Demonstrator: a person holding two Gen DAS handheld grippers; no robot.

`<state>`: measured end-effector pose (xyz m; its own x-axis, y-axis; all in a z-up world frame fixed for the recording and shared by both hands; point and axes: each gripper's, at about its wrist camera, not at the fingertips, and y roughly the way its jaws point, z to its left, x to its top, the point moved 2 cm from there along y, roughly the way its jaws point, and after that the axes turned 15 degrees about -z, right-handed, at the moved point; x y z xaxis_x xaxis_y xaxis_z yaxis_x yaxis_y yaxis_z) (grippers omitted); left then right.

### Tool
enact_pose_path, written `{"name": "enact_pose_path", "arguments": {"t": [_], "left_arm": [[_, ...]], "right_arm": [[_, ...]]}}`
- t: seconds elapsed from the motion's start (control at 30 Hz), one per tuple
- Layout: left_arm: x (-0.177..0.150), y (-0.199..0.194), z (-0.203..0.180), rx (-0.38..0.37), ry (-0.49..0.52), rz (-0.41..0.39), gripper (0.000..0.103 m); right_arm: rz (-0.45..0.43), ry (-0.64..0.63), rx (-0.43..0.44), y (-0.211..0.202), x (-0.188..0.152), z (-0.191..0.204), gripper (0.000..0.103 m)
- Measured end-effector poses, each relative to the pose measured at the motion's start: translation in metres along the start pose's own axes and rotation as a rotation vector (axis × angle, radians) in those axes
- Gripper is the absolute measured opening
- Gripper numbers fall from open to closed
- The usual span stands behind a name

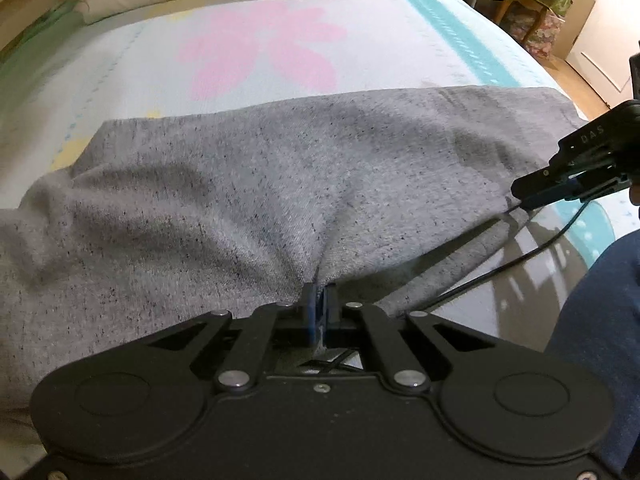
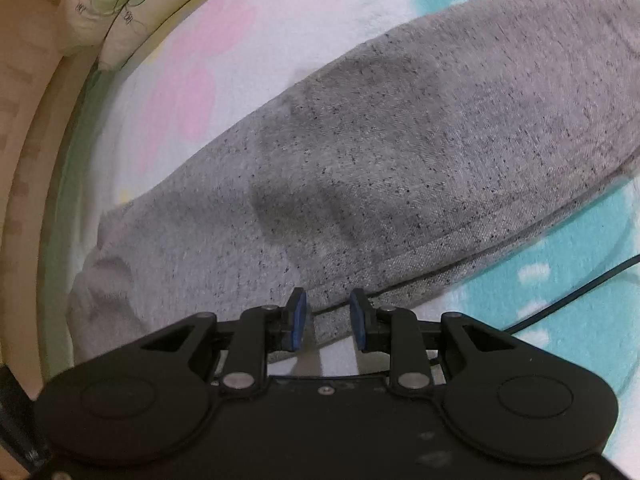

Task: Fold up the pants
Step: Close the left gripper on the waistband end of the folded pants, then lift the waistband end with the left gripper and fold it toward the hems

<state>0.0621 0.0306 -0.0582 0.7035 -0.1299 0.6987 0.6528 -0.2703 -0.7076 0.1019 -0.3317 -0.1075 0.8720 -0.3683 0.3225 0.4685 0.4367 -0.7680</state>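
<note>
From my left wrist, my left claw (image 1: pixel 318 300) is pinched tight on a gathered fold at the near edge of the grey pants (image 1: pixel 248 184), which spread away across the bed (image 1: pixel 160 68). My right claw (image 1: pixel 532 196) shows at the right, at the pants' right edge.

From my right wrist, my right claw (image 2: pixel 328 320) stands parted, holding nothing, the pants' (image 2: pixel 400 152) hem lying between its pads, the cloth stretching far and right. A black cable (image 2: pixel 580 292) trails on the bed (image 2: pixel 560 320) at right.
</note>
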Motion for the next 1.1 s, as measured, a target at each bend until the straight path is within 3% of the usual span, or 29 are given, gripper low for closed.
{"name": "enact_pose_path", "arguments": {"t": [0.17,0.2,0.23,0.47,0.7,0.87,0.93,1.0,1.1], "left_arm": [[-0.002,0.002,0.001,0.003,-0.023,0.007,0.003],[-0.001,0.000,0.000,0.003,-0.023,0.002,0.003],[0.000,-0.001,-0.001,0.003,-0.023,-0.002,0.003],[0.002,-0.017,-0.004,-0.025,-0.029,-0.018,0.003],[-0.020,-0.003,-0.007,-0.030,-0.015,0.062,0.004],[-0.019,0.009,-0.005,-0.012,-0.047,0.099,0.014],[-0.014,0.001,-0.009,-0.031,-0.013,0.100,0.027],[-0.008,-0.010,-0.010,-0.046,0.026,0.076,0.032],[0.004,-0.024,0.008,0.022,0.007,0.017,0.034]], "right_arm": [[-0.031,0.073,0.017,0.003,0.008,-0.010,0.023],[-0.045,0.072,0.022,0.001,0.008,-0.010,0.006],[-0.052,0.063,0.020,0.000,0.008,-0.009,0.002],[-0.066,-0.071,0.002,-0.031,0.004,0.000,0.002],[-0.051,-0.162,-0.032,-0.043,0.009,0.009,0.003],[-0.067,-0.241,-0.043,-0.038,0.018,0.033,0.011],[-0.071,-0.271,-0.037,-0.037,0.020,0.042,0.012],[-0.077,-0.296,-0.030,-0.035,0.021,0.053,0.014],[-0.074,-0.318,-0.016,-0.030,0.022,0.067,0.014]]}}
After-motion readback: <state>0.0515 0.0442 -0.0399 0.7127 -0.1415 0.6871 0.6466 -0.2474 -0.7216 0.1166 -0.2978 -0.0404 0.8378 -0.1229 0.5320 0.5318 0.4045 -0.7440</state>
